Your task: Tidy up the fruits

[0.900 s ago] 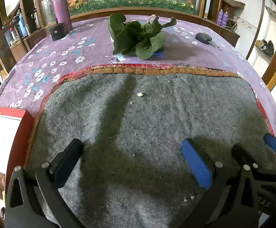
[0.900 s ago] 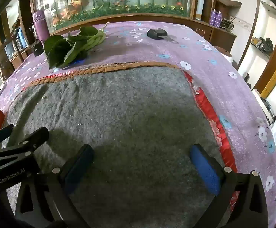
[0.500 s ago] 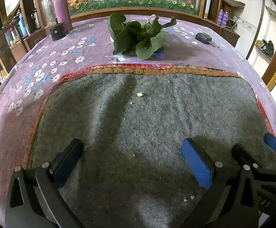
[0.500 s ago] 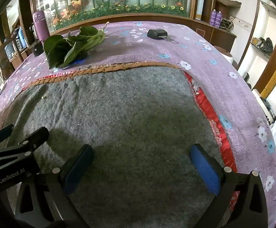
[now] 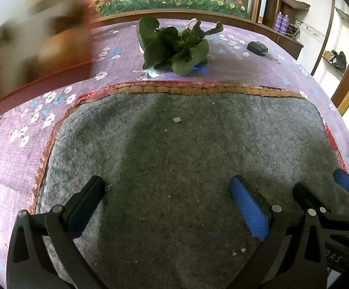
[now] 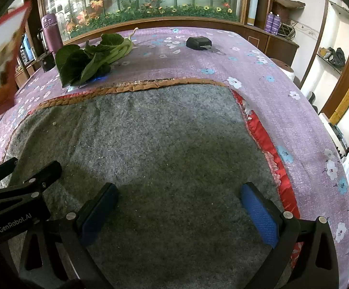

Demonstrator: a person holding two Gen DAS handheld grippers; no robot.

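Clearly, "GenRobot.AI" marks the left gripper (image 6: 25, 168), jaws apart.

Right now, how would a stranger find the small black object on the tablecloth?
Start at the grey felt mat, then look past its far edge onto the purple flowered tablecloth. The black key fob lies right of the leafy greens; only it is dark and boxy.

A bunch of green leafy vegetables (image 5: 174, 48) lay on the purple flowered tablecloth (image 6: 282, 110) just behind the far edge of the grey felt mat (image 6: 162, 156). A black car key (image 6: 199, 42) sat near the table's far right corner. A purple flask (image 6: 51, 32) stood at the far left edge.
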